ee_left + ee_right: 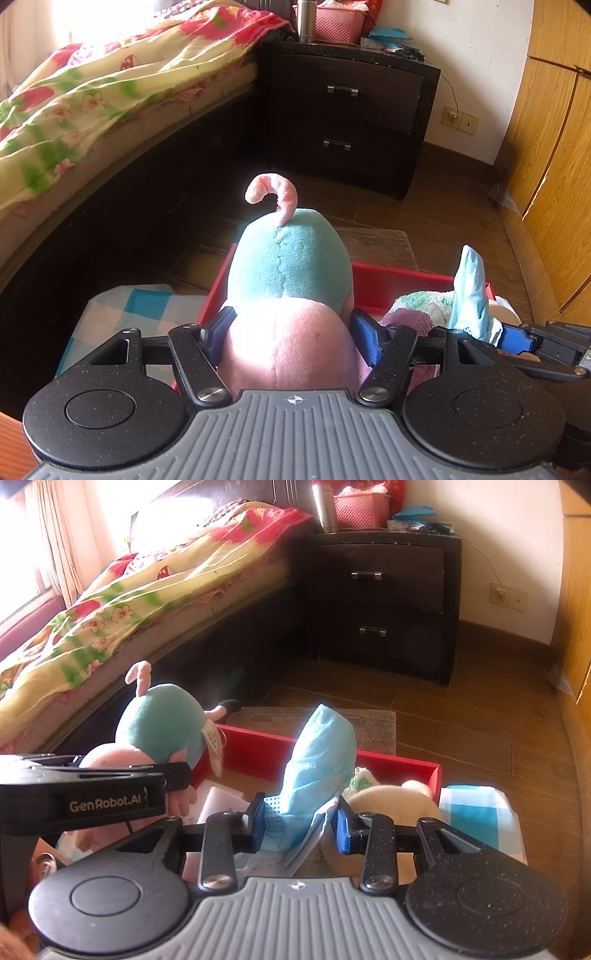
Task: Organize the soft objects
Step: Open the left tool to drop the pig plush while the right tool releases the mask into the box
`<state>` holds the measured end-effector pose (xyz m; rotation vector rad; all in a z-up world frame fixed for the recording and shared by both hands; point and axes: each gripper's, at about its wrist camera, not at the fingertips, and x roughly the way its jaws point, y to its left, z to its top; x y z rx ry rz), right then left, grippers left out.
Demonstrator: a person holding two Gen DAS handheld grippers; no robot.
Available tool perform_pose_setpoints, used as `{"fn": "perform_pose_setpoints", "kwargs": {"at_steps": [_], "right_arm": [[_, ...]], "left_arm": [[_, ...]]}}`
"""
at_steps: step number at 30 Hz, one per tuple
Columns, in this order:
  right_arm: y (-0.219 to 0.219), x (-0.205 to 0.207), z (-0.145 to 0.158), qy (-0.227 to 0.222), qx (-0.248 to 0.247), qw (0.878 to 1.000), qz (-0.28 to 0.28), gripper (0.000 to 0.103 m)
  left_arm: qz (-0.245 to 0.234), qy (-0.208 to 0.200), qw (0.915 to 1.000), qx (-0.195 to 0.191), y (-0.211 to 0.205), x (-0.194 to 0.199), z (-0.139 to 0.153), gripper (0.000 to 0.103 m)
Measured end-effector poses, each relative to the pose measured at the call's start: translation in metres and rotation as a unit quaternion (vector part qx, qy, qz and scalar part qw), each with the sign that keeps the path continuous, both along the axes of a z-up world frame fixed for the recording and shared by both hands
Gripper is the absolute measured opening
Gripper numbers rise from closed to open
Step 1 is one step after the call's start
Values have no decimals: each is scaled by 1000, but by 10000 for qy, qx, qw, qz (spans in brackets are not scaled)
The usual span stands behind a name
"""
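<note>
My left gripper [291,332] is shut on a pink plush pig in a teal outfit [291,266], its curly tail pointing up; the same pig [162,727] shows in the right wrist view at the left, held above the red box [266,749]. My right gripper [301,821] is shut on a light blue cloth [317,757] that stands up between the blue pads [260,819]. That cloth [471,291] and the right gripper [513,338] appear at the right of the left wrist view. Both grippers hang over the red box [399,288] on the floor.
Inside the box lie a cream plush [388,801], a green-white towel [421,301] and white items. A blue checked cloth [122,314] lies beside the box. A bed with a floral quilt [92,107], a dark nightstand [354,114] and a wooden wardrobe [554,147] surround the wooden floor.
</note>
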<state>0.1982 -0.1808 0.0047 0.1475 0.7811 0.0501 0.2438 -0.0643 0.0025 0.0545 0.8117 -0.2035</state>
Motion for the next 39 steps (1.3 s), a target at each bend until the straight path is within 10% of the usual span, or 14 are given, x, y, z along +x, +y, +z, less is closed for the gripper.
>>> {"fn": "perform_pose_setpoints", "kwargs": {"at_steps": [39], "right_arm": [[-17,-17,20,-385,23,9986,-374,42]], "left_arm": [[93,-247,9996,131,-6,-15,20,79]]}}
